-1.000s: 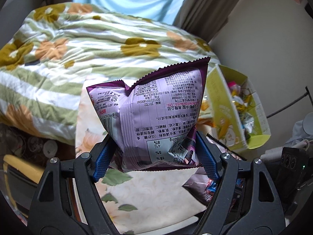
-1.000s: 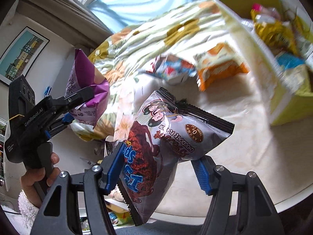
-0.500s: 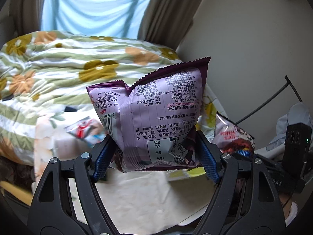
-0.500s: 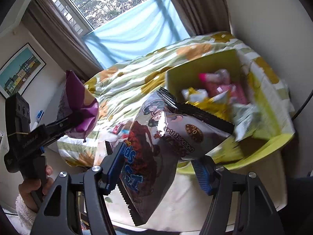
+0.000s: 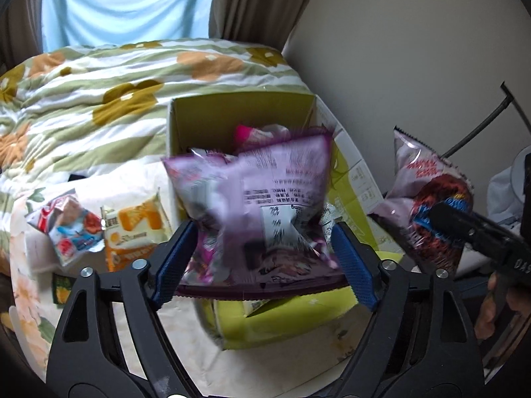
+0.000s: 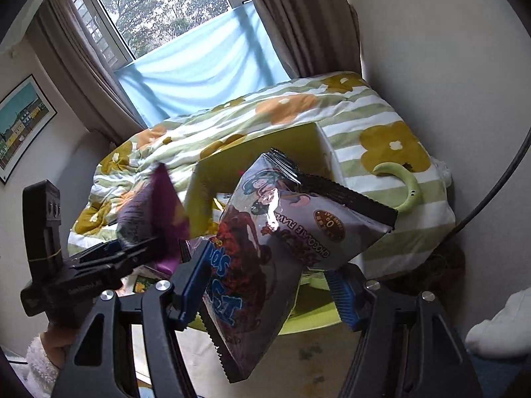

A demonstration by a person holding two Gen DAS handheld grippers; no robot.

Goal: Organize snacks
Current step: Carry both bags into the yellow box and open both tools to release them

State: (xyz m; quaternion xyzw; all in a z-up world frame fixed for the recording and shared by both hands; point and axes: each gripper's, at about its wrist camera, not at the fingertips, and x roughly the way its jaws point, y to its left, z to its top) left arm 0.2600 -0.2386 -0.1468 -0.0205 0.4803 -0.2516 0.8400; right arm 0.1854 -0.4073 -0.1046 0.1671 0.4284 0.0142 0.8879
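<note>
Left gripper (image 5: 265, 258), jaws opening, lets purple bag (image 5: 259, 199) drop over green box (image 5: 285, 318); right gripper (image 6: 268, 288) pinches chocolate bag (image 6: 275, 252) alongside, queued for the same box.

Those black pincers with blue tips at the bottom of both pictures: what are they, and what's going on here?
They are hand-held grippers, not a robot: a person holds one in each hand, and a small wide-angle camera on each looks forward along its two fingers. That is why each picture shows its own pincers at the bottom.

One picture is from the left gripper. Its jaws are opening, with a purple snack bag between them, over a yellow-green cardboard box that already holds snacks.

The other is from the right gripper, clamped on a chocolate snack bag; you also see the left one from the side there.

The box stands on a cream cloth. Beside it lie an orange packet and a red-and-blue packet. Behind is a flowered quilt.
</note>
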